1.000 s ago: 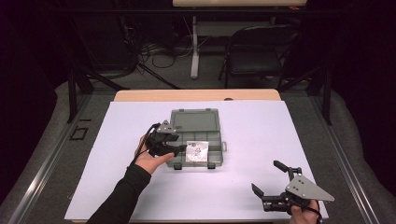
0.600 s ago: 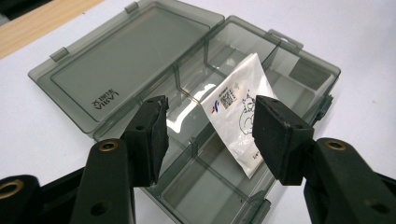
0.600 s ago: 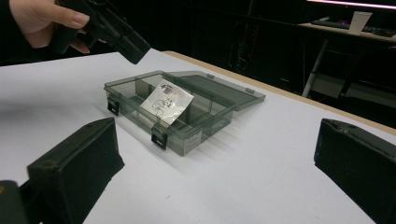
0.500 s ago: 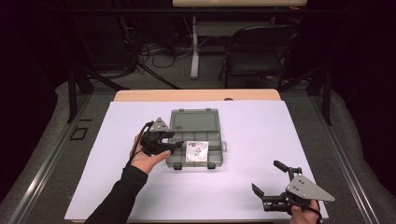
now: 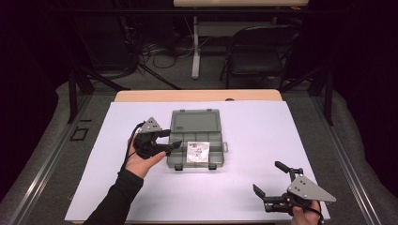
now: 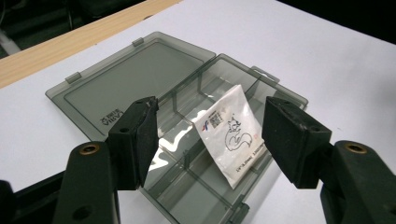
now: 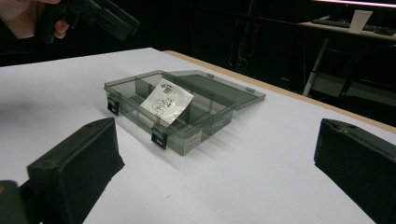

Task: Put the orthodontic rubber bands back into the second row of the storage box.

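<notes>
A grey see-through compartment box point(image 5: 217, 152) lies open at the middle of the white table, its lid point(image 5: 195, 121) laid flat behind it. A white packet point(image 5: 197, 151) with a squirrel drawing rests slanted across the compartments point(image 6: 231, 135). My left gripper point(image 5: 173, 138) hovers just left of the box, pointing at it. Its jaws have just been opening and nothing is between the pads point(image 6: 140, 140). My right gripper point(image 5: 266, 177) stands wide open and empty near the front right edge, facing the box point(image 7: 135, 93) and the packet point(image 7: 168, 100) from a distance.
The white sheet point(image 5: 281, 131) covers the table, and a wooden strip point(image 5: 197, 95) shows along its far edge. Behind the table stand a black chair point(image 5: 256, 58), a desk leg and cables on the floor. Metal rails point(image 5: 47, 159) run along both sides.
The left gripper has drawn back a little to the left and up, away from the box, and its jaws stand wider. The packet lies where it was. The right gripper has kept still.
</notes>
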Tool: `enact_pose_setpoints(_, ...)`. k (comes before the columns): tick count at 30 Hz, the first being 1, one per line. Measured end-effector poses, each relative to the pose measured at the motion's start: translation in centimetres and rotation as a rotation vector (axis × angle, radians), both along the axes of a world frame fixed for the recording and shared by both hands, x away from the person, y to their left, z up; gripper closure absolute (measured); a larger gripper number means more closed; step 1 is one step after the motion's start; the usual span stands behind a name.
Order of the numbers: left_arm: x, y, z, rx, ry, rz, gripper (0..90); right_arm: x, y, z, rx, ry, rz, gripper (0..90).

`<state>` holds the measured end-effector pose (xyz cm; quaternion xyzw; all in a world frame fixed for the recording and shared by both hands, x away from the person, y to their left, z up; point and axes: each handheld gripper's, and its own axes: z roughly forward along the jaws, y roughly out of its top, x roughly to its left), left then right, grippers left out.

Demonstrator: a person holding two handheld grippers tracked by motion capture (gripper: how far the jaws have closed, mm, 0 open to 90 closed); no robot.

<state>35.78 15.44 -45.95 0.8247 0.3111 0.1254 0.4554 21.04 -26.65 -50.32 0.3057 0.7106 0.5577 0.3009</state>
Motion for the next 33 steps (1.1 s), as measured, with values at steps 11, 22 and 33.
enact_pose_setpoints(11, -1.3, 1.8, 0.2, -0.072, -0.014, 0.042, 33.1, 0.1, 0.0, -0.1, 0.008, 0.002, -0.002, 0.0)
enact_pose_setpoints(22, -2.8, 3.4, 0.1, -0.111, -0.038, 0.076, 14.9, 0.0, 0.0, 0.0, -0.004, 0.001, -0.002, 0.0)
enact_pose_setpoints(33, -5.2, 4.0, -0.2, -0.098, -0.111, 0.072, 4.1, 0.0, 0.0, 0.0, -0.001, -0.002, -0.004, 0.0)
